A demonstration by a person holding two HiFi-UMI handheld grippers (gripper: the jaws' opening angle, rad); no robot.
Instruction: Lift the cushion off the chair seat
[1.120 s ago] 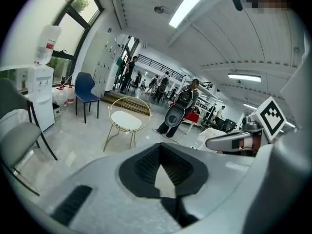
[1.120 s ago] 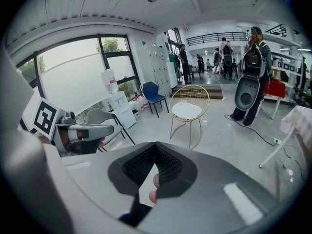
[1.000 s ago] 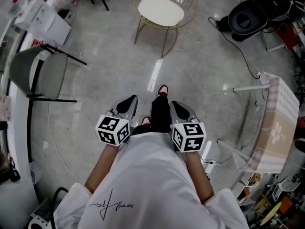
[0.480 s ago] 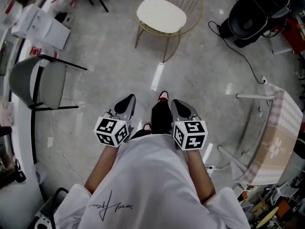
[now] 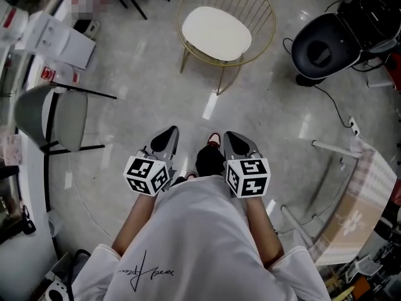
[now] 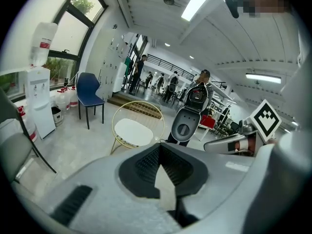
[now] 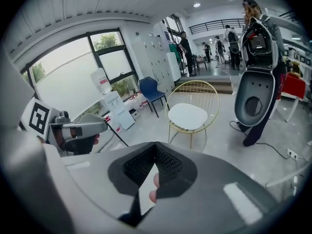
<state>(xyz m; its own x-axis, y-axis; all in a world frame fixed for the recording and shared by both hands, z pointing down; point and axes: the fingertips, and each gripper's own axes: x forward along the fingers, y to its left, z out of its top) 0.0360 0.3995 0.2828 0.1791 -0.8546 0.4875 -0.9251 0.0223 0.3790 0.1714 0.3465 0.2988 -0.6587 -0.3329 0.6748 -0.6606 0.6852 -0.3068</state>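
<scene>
A white oval cushion lies on the seat of a gold wire chair standing on the grey floor well ahead of me; it also shows as the cushion in the left gripper view and the cushion in the right gripper view. My left gripper and right gripper are held side by side in front of my chest, both shut with nothing between the jaws. Each is some way short of the chair. In the gripper views the jaw tips meet at the left gripper and the right gripper.
A grey chair with black legs stands at the left, with a white water dispenser behind it. A large black and grey pod-shaped machine with a floor cable stands right of the gold chair. A glass table with checked cloth is at right.
The gold chair and cushion have drawn nearer and lower in the head view as I walk toward them. Both grippers stay shut and level in front of me.
</scene>
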